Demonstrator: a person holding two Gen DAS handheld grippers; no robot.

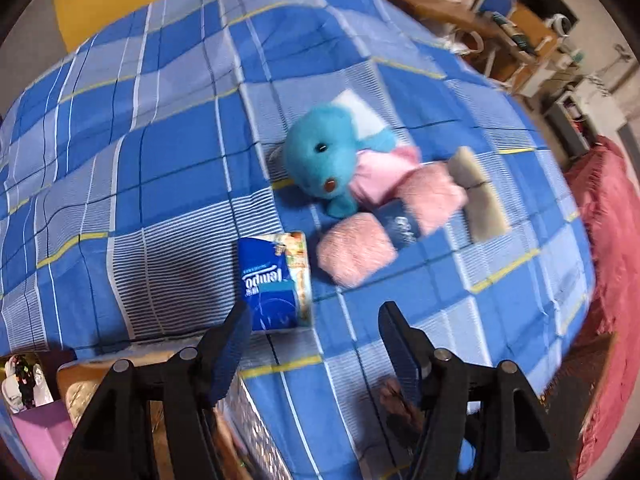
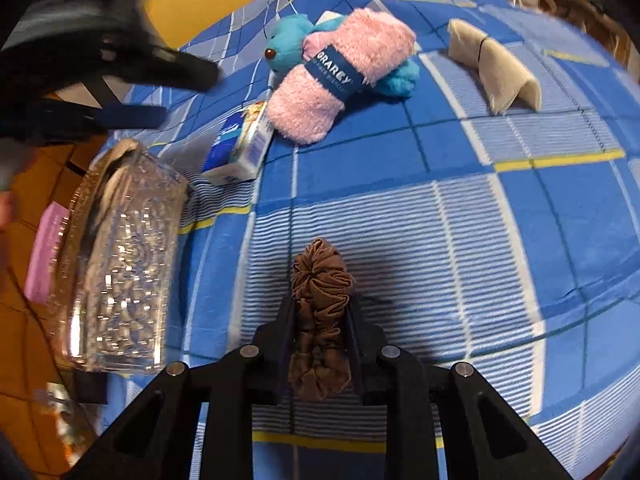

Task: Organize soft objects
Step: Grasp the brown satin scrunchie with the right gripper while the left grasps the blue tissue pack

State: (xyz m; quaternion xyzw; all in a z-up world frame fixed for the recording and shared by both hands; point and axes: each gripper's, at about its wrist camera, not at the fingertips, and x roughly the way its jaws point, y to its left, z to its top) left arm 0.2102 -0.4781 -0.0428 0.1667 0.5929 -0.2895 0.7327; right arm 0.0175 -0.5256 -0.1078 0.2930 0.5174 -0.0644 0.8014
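On a blue checked bedspread [image 1: 160, 160] lie a blue plush toy [image 1: 324, 160] in a pink shirt, a pink fluffy towel [image 1: 360, 252] with a blue band, a beige folded cloth [image 1: 478, 196] and a blue tissue pack [image 1: 276, 284]. My left gripper [image 1: 312, 320] is open and empty, just short of the tissue pack. My right gripper [image 2: 320, 308] is shut on a brown scrunchie [image 2: 322, 280] above the bedspread [image 2: 440, 240]. The right wrist view also shows the toy [image 2: 286, 46], the towel [image 2: 340, 76], the cloth [image 2: 494, 68], the tissue pack [image 2: 240, 148] and the left gripper [image 2: 160, 84].
A clear plastic box [image 2: 120, 264] with grey fabric in it stands at the bed's left edge. A pink blanket [image 1: 612, 248] lies right of the bed. Cluttered shelves and furniture [image 1: 540, 40] stand beyond the bed. A purple box [image 1: 36, 432] sits low on the left.
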